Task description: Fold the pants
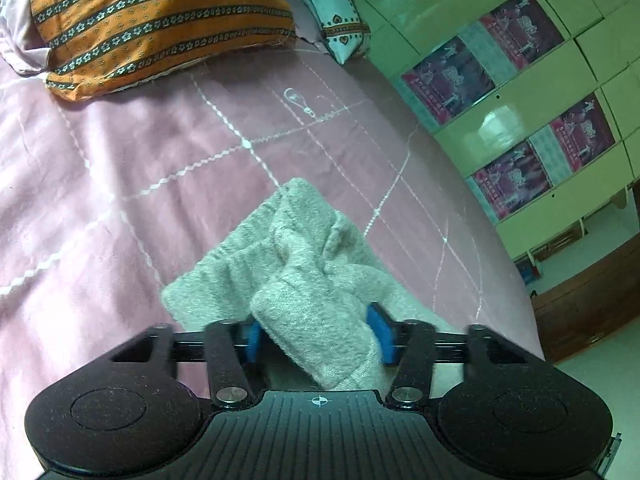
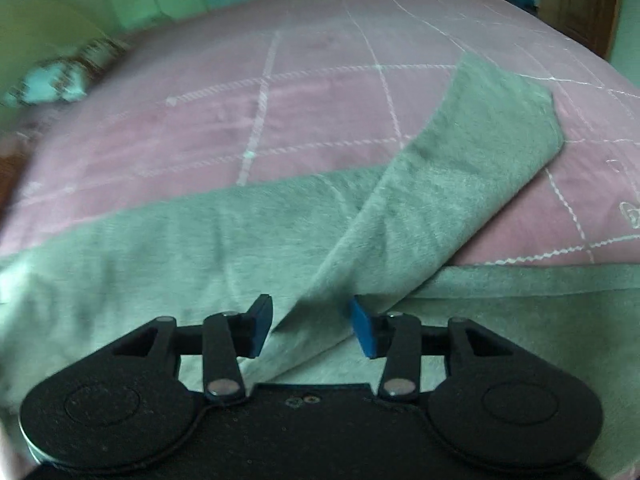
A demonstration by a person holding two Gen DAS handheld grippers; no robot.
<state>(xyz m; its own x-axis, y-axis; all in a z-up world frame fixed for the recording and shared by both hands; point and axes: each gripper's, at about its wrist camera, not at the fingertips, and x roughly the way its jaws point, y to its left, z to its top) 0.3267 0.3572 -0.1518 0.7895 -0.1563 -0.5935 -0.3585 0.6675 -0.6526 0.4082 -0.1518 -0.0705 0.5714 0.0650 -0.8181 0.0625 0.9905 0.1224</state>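
I am working over a bed spread with a pink quilted cover [image 1: 120, 168] stitched in a white diamond grid, and beyond its far edge stands a glossy pale green cabinet wall [image 1: 520, 92]; on that wall I count four purple-pink posters [image 1: 448, 80] in the left wrist view. At the head of the bed I see two pillows: one orange pillow with dark flowered stripes [image 1: 160, 20] and one smaller white pillow with a heart print [image 1: 332, 8]. A brown wooden door [image 2: 580, 4] shows at the far right of the right wrist view. There is one pair of grey fleecy pants [image 2: 180, 248], lying across the near part of the cover. My left gripper [image 1: 316, 332] has its blue pads pressed against either side of a thick bunched fold of the fabric, which rises between them. My right gripper [image 2: 310, 324] has a raised flap of the pants running between its fingers, but the pads stand apart and I see a gap on each side.
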